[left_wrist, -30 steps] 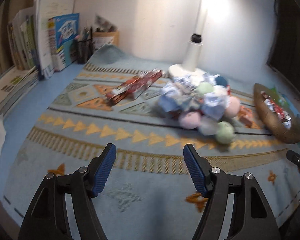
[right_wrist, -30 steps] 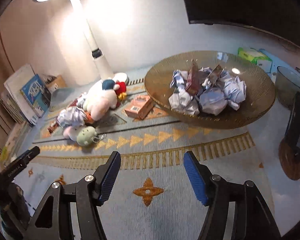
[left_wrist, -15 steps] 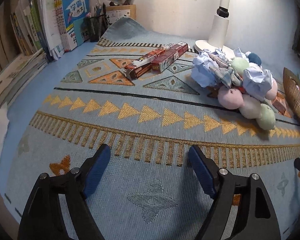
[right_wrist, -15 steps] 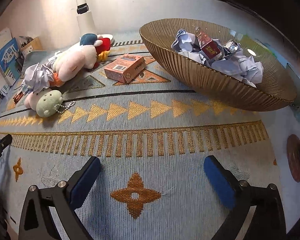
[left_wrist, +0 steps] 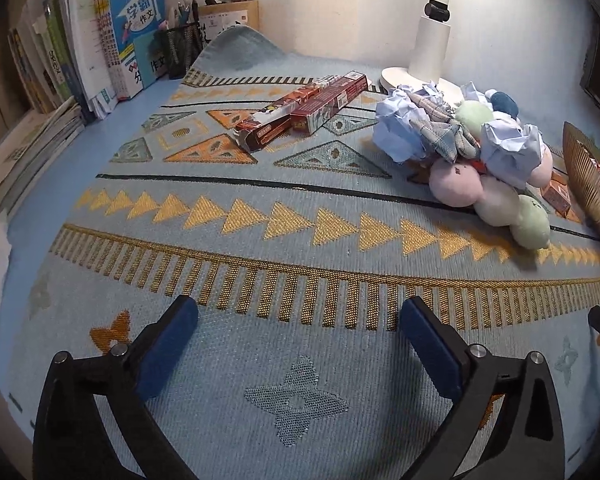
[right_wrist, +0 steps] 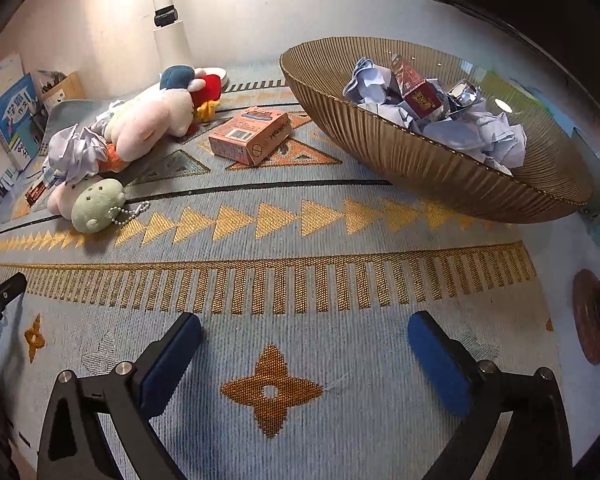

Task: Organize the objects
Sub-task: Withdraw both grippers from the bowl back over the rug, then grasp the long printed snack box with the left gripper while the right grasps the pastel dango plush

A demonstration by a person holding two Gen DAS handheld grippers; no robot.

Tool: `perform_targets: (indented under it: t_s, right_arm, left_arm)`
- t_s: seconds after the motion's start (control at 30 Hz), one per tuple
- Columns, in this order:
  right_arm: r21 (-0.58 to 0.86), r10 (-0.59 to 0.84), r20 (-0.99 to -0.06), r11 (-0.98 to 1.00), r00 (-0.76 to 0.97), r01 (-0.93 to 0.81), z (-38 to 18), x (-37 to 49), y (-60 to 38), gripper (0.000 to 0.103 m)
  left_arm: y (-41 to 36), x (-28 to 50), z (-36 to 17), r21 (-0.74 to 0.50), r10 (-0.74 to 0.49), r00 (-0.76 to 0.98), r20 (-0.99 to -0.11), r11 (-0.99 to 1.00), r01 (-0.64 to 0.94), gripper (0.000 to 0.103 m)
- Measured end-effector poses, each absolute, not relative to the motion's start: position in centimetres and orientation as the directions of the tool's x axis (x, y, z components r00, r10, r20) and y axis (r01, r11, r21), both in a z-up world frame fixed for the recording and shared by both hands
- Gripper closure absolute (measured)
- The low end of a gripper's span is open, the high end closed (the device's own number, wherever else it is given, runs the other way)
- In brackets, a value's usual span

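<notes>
Both grippers have dropped lower toward the patterned blue rug [left_wrist: 300, 248] than a second ago, and the right gripper's fingers stand wider apart than then. Left gripper [left_wrist: 298, 322] hangs over the near part of the rug with its blue-padded fingers [left_wrist: 168, 344] spread wide and nothing between them. Right gripper [right_wrist: 304, 340] is likewise spread wide and empty above an orange diamond motif.

Far right in the left view lies a heap of plush toys [left_wrist: 496, 196] mixed with crumpled paper balls [left_wrist: 398, 128], touching one another, just in front of the white lamp base [left_wrist: 424, 80]. Two long red boxes [left_wrist: 300, 112] lie side by side to the left of the heap. Books [left_wrist: 132, 36] stand against the far left wall.

In the right view a small pink carton [right_wrist: 252, 136] lies between the plush heap and the ribbed gold bowl [right_wrist: 412, 152], which holds crumpled paper [right_wrist: 496, 136] and a red box [right_wrist: 422, 98].
</notes>
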State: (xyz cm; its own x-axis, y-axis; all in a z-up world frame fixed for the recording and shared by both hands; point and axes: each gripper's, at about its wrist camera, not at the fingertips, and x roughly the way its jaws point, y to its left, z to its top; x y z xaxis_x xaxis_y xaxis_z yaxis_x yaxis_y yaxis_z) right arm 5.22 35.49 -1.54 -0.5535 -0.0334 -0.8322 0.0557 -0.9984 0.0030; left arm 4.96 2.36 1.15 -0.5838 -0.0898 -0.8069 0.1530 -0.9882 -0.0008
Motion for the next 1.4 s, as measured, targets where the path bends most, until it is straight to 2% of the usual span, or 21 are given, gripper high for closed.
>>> perform_targets:
  t_s: [0.1,0.17,0.23,0.3,0.33,0.4,0.43,0.53,0.57,0.63,0.7,0.73,0.8,0.87,0.9,1.03,1.07,1.3,1.4]
  right_arm:
    - [0.003,-0.033,-0.832,-0.999,-0.554,0.055,-1.5,5.2,35.5,0.0]
    - [0.003,-0.033,-0.832,-0.998,-0.553,0.056,-1.5,5.3,35.5,0.0]
    - [0.015,-0.052,-0.832,-0.997,-0.552,0.071,-1.4,5.4,35.4,0.0]
    - [0.085,-0.142,-0.837,-0.988,-0.528,0.131,-1.0,5.3,35.4,0.0]
    - [0.164,-0.224,-0.828,-0.973,-0.513,0.16,-0.6,5.3,35.4,0.0]
    - [0.286,-0.351,-0.798,-0.936,-0.49,0.205,0.2,4.9,34.7,0.0]
    - [0.283,-0.365,-0.79,-0.93,-0.493,0.234,0.8,4.6,33.7,0.0]
    - [0.153,-0.339,-0.784,-0.918,-0.52,0.367,1.7,3.6,29.2,0.0]
    - [0.132,-0.342,-0.785,-0.907,-0.517,0.4,1.7,3.2,28.0,0.002]
    - [0.121,-0.361,-0.784,-0.887,-0.505,0.446,1.5,2.0,25.8,0.004]
    - [0.114,-0.36,-0.79,-0.882,-0.496,0.458,1.1,0.3,24.1,0.005]
    - [0.111,-0.36,-0.792,-0.88,-0.494,0.462,0.9,-0.6,23.4,0.007]
    - [0.12,-0.372,-0.793,-0.872,-0.482,0.475,0.5,-2.0,22.4,0.01]
    - [0.131,-0.386,-0.794,-0.863,-0.469,0.489,0.2,-2.9,21.5,0.018]
    - [0.124,-0.381,-0.803,-0.859,-0.458,0.497,-0.1,-3.2,21.0,0.021]
    - [0.06,-0.35,-0.817,-0.842,-0.458,0.536,-0.7,-1.9,19.4,0.042]
    - [0.05,-0.349,-0.816,-0.836,-0.46,0.546,-0.6,-1.1,19.2,0.057]
    - [0.143,-0.396,-0.807,-0.851,-0.439,0.505,0.6,5.6,23.5,0.059]
    - [0.102,-0.332,-0.797,-0.898,-0.505,0.428,1.1,8.7,27.4,0.059]
  left_arm:
    - [2.3,4.9,1.3,-0.011,-0.071,-0.588,-0.806,-0.991,0.135,0.003]
    - [1.8,4.4,2.0,-0.058,0.002,-0.6,-0.8,-0.996,0.073,0.003]
    - [0.8,3.3,3.3,-0.048,-0.001,-0.637,-0.771,-0.997,0.061,0.003]
    - [-0.6,1.5,4.5,-0.023,-0.016,-0.668,-0.744,-0.999,0.049,0.004]
    - [-1.4,0.4,4.8,-0.026,-0.003,-0.676,-0.737,-0.999,0.033,0.005]
    - [-2.7,-2.2,4.7,-0.015,0.003,-0.674,-0.739,-1.0,0.012,0.015]
    - [-3.4,-3.5,4.4,-0.007,0.003,-0.663,-0.749,-1.0,0.004,0.019]
    - [-4.0,-6.1,3.0,0.019,0.031,-0.63,-0.776,-0.997,-0.073,0.027]
    - [-3.9,-6.7,2.5,0.023,0.045,-0.621,-0.782,-0.995,-0.1,0.027]
    - [-3.5,-7.5,1.8,0.027,0.06,-0.612,-0.789,-0.991,-0.132,0.029]
    - [-3.3,-8.0,1.6,0.012,0.079,-0.61,-0.788,-0.99,-0.144,0.038]
    - [-3.2,-8.2,1.7,0.001,0.093,-0.605,-0.791,-0.988,-0.153,0.048]
    - [-3.1,-8.5,1.6,0.005,0.09,-0.611,-0.787,-0.988,-0.151,0.055]
    - [-2.7,-8.4,1.7,0.012,0.096,-0.618,-0.78,-0.986,-0.168,0.073]
    - [-2.4,-8.1,1.8,0.027,0.09,-0.627,-0.774,-0.984,-0.173,0.079]
    - [-2.1,-6.7,2.0,0.054,0.055,-0.642,-0.765,-0.987,-0.149,0.087]
    - [-2.3,-6.2,2.2,0.04,0.055,-0.638,-0.768,-0.99,-0.133,0.088]
    - [-3.5,3.1,4.2,0.0,0.037,-0.661,-0.749,-0.998,-0.055,0.088]
    - [-3.0,6.5,4.4,-0.01,0.04,-0.678,-0.734,-0.999,-0.047,0.088]
